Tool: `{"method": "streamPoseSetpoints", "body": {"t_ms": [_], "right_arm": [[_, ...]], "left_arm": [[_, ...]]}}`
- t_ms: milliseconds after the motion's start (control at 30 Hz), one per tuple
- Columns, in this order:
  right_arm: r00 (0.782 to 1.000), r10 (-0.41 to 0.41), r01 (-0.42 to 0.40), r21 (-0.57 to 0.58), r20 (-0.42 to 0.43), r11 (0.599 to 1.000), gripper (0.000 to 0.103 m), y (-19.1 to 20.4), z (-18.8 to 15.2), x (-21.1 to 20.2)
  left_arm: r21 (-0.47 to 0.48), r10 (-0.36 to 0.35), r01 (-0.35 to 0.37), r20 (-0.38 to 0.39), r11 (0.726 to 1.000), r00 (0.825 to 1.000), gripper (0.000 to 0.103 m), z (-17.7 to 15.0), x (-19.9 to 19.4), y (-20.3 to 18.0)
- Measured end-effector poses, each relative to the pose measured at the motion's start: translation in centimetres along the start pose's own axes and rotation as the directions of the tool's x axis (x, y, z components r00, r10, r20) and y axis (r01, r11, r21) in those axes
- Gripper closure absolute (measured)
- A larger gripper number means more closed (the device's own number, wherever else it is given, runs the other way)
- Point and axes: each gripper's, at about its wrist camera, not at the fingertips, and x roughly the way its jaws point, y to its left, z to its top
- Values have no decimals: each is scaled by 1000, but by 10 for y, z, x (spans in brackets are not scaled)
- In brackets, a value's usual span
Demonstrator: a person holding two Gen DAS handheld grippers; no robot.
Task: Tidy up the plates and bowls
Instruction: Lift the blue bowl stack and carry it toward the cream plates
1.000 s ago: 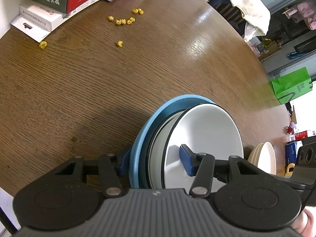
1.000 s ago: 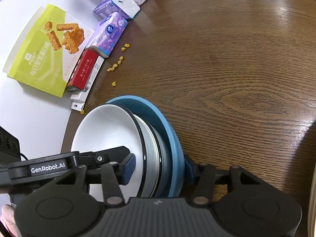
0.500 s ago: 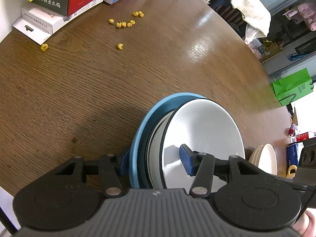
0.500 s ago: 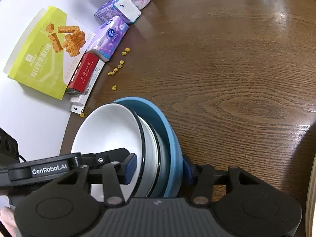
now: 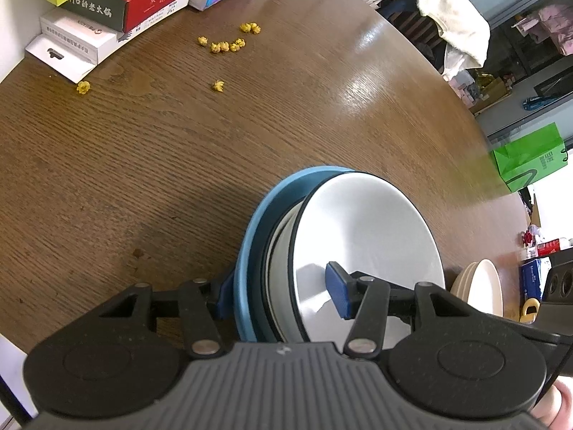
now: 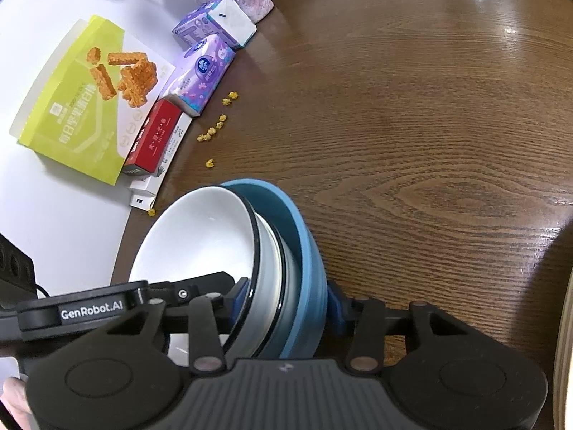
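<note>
A stack of dishes is held between both grippers above the round wooden table (image 5: 179,165): a blue plate (image 5: 250,236) underneath, with black-rimmed white bowls (image 5: 365,236) nested on it. My left gripper (image 5: 279,294) is shut on the stack's rim, one pad under the blue plate, one inside the top bowl. In the right wrist view my right gripper (image 6: 286,304) is shut on the opposite rim of the same stack: blue plate (image 6: 308,251), white bowl (image 6: 197,236). The left gripper's body (image 6: 89,311) shows there too.
Boxes (image 5: 118,3) and tissue packs (image 6: 200,75) line the table's far edge by the wall. Small yellow crumbs (image 5: 225,46) lie near them. Cream plates (image 5: 483,290) stand stacked at the right in the left wrist view. A green bag (image 5: 530,157) and a draped chair lie beyond the table.
The stack, held by both grippers, has shifted slightly along the table; boxes and crumbs sit a little lower in both views. Both grips are unchanged.
</note>
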Motion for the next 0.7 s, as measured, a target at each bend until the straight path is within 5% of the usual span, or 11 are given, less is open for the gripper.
{"method": "streamPoseSetpoints", "body": {"t_ms": [700], "right_arm": [[998, 17, -16, -14, 55, 1000, 60, 8, -8, -20]], "left_arm": [[38, -3, 2, 43, 999, 999, 51, -1, -20, -8]]}}
